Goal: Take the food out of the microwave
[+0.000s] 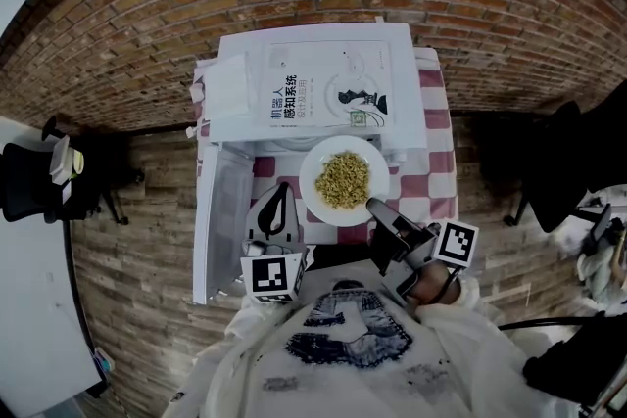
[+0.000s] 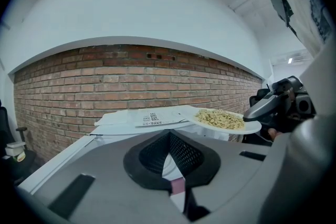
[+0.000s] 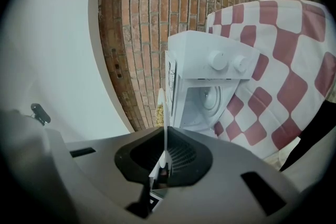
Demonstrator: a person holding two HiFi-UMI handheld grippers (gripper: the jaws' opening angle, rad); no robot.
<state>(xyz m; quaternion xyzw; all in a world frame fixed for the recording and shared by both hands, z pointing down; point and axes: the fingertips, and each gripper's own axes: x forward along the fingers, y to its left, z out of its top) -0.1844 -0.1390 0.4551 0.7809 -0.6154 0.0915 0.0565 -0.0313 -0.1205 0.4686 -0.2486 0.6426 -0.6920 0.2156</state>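
Right claw [image 1: 378, 208] pinches the near rim of the plate [image 1: 315, 196], jaws pressed onto it; the right gripper view shows the plate edge-on between them. Plate with food [image 1: 342, 178] is outside the microwave [image 3: 210, 78], held just in front of the open cavity, above the cloth-covered desk [image 1: 438, 152]. Door [image 1: 220, 220] stands swung open at left. Left claw [image 1: 281, 196] sits just left of the plate, between it and the door, jaws pressed together, nothing in them.
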